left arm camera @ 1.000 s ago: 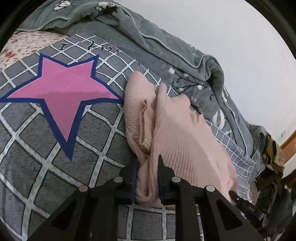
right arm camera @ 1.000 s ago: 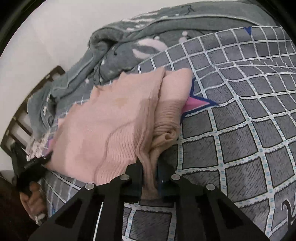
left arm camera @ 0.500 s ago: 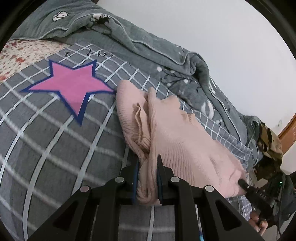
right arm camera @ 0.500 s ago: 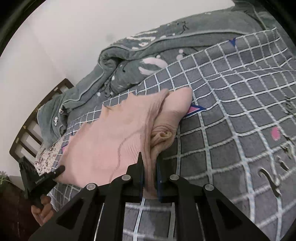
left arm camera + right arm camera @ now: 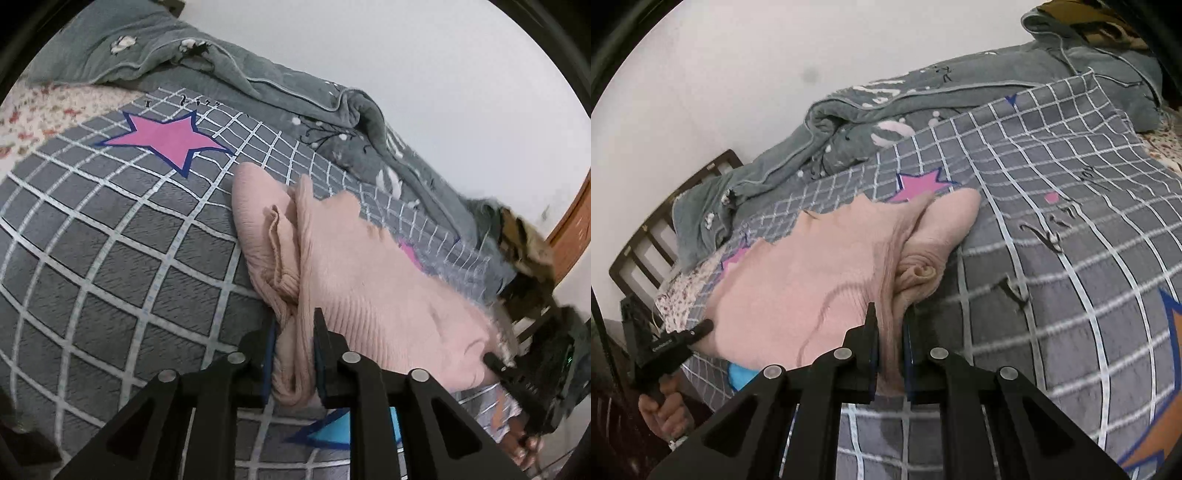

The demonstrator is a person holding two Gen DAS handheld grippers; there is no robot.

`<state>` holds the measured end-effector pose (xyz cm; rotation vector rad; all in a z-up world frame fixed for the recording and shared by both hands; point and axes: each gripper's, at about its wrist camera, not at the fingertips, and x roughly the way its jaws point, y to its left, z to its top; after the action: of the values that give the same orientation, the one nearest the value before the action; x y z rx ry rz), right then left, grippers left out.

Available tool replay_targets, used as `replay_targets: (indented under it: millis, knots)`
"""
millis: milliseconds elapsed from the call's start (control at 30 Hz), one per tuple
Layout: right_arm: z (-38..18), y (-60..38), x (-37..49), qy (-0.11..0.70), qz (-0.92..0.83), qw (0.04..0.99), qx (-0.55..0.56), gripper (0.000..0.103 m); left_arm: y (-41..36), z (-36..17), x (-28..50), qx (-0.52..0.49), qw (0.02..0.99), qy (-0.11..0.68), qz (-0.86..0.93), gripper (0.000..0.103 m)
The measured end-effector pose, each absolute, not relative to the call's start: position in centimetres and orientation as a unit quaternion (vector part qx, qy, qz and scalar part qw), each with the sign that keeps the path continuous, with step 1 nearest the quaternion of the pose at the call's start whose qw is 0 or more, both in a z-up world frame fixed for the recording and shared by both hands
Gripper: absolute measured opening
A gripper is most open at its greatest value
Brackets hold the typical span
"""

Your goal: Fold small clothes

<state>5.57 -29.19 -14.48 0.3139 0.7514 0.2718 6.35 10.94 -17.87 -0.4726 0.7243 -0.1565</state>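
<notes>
Left claw (image 5: 293, 347) pinches bunched hem of pink sweater (image 5: 354, 273); right claw (image 5: 889, 354) clamps opp. end of same edge. Sweater lies on bed (image 5: 110, 258), long axis running claw-to-claw, body extending fwd from both.

Dragged the pink sweater (image 5: 362, 280) back across the bed (image 5: 110, 258), clear of the pink star (image 5: 166, 142); left tongs (image 5: 293, 328) eased slightly wider on it.
</notes>
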Motion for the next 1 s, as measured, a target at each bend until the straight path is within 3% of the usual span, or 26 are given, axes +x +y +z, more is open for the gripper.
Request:
replay_targets:
  millis: [100, 200, 300, 633, 767, 867, 1000]
  knots:
    - [-15.1, -29.2, 5.9, 0.382, 0.114, 0.905, 0.147, 0.023, 11.3, -17.4, 6.3, -0.211, 0.911, 0.35, -0.052, 0.033]
    - [-13.8, -29.7, 5.5, 0.356, 0.108, 0.916, 0.148, 0.028, 12.1, -16.7, 6.5, -0.218, 0.914, 0.337, -0.058, 0.053]
    - [-11.5, -29.4, 6.1, 0.324, 0.116, 0.929, 0.133, 0.038, 12.4, -15.3, 7.4, -0.211, 0.923, 0.317, -0.06, 0.054]
    - [-8.2, -26.0, 16.2, 0.322, 0.097, 0.94, 0.062, 0.038, 9.2, -10.7, 16.3, -0.172, 0.929, 0.317, -0.088, 0.054]
    - [-9.7, -26.0, 19.3, 0.347, 0.09, 0.932, 0.053, 0.038, 7.8, -12.2, 20.0, -0.139, 0.926, 0.347, -0.063, 0.054]
    - [-12.7, -26.6, 20.7, 0.377, 0.092, 0.919, 0.062, 0.038, 7.7, -14.6, 21.2, -0.119, 0.923, 0.364, -0.045, 0.049]
    - [-16.1, -27.1, 22.6, 0.427, 0.087, 0.898, 0.063, 0.038, 7.7, -16.6, 21.7, -0.099, 0.922, 0.372, -0.046, 0.017]
